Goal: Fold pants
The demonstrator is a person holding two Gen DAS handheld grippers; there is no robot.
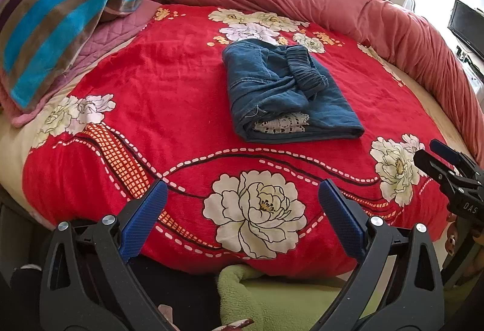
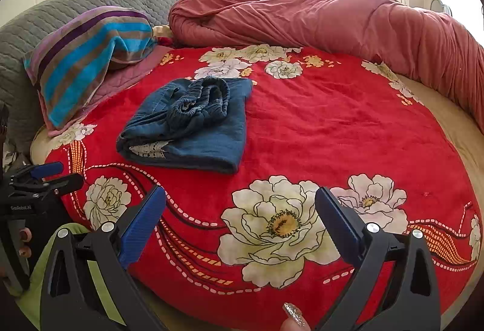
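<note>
Pants (image 1: 287, 92) lie folded in a compact stack on red blanket (image 1: 181, 83), waistband on top. Left gripper (image 1: 242, 216) & right gripper (image 2: 240, 219) both spread wide, empty, held well back; fold looks done.

Denim pants (image 1: 287, 92) (lace-trimmed), plush blanket (image 1: 169, 95).

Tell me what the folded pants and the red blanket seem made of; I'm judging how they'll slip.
Pants: soft blue denim-like woven cotton, matte, with visible seams and a gathered elastic waistband. Red blanket: plush fleece, probably; fuzzy nap with a slight sheen.
</note>
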